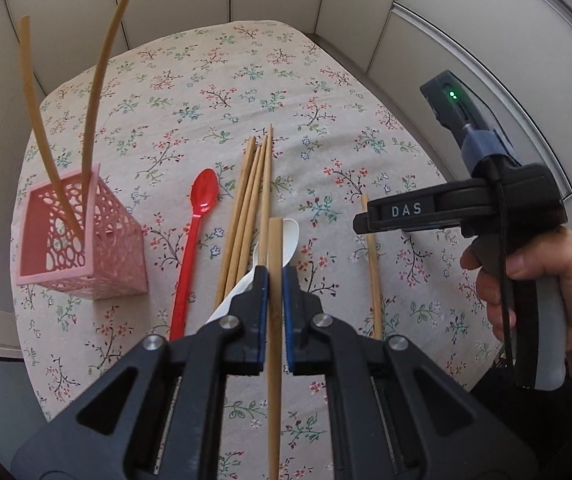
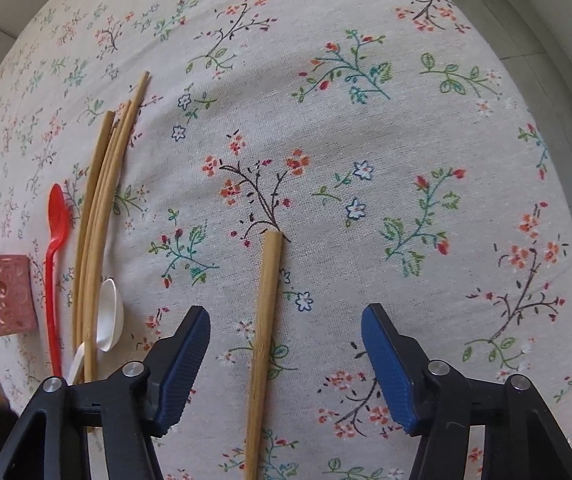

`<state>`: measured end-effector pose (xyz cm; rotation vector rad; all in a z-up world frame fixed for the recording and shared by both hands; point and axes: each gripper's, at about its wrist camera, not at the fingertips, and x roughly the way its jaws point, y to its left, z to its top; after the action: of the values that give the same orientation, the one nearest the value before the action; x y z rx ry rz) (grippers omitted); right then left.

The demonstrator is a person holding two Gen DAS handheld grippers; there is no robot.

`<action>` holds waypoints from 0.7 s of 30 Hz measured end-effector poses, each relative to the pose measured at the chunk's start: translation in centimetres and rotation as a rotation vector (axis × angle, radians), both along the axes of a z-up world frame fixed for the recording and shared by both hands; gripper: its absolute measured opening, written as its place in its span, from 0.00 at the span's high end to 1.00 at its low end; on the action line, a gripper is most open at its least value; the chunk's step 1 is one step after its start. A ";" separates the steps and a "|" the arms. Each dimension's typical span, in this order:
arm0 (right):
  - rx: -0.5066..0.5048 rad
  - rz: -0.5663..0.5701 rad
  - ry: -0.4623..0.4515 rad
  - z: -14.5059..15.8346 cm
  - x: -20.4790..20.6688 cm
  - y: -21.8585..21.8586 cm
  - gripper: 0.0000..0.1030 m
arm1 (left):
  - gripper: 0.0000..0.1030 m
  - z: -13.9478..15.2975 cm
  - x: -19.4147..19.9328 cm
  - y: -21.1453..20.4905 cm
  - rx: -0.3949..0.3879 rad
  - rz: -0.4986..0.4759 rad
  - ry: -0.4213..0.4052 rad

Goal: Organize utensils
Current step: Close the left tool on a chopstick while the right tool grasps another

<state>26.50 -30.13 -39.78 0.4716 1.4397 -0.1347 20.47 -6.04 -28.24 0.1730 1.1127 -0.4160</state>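
Left gripper (image 1: pixel 274 280) clamped on a single chopstick (image 1: pixel 274 248), centre of the left wrist frame, above the loose bundle of chopsticks (image 1: pixel 250 200). Right gripper (image 2: pixel 286 344) spread wide, straddling a lone chopstick (image 2: pixel 266 312) flat on the floral tablecloth (image 2: pixel 365 120), lower centre of the right wrist frame; no contact. Pink holder (image 1: pixel 82 240) at left of the left wrist frame, two chopsticks already inside. Red spoon (image 1: pixel 198 240) and white spoon (image 1: pixel 286 236) beside the bundle. Judged light, stiff, smooth and prone to rolling or pivoting; mid-shaft hold advised.
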 end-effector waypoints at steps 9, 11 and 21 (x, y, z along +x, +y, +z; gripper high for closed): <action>-0.166 0.082 -0.018 -0.1 0.5 2.9 0.53 | 0.92 -1.6 -0.3 2.4 0.017 0.038 0.039; -0.217 0.103 -0.022 -0.1 0.3 3.6 0.64 | 0.92 -1.6 -0.4 2.7 0.017 0.045 0.042; -0.110 0.090 -0.057 0.2 0.1 3.2 0.93 | 0.92 -0.5 -1.4 3.2 0.010 0.040 0.010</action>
<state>26.61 -26.93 -39.54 0.3180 1.3876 -0.1264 19.10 -2.83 -28.70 0.1577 1.1268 -0.3763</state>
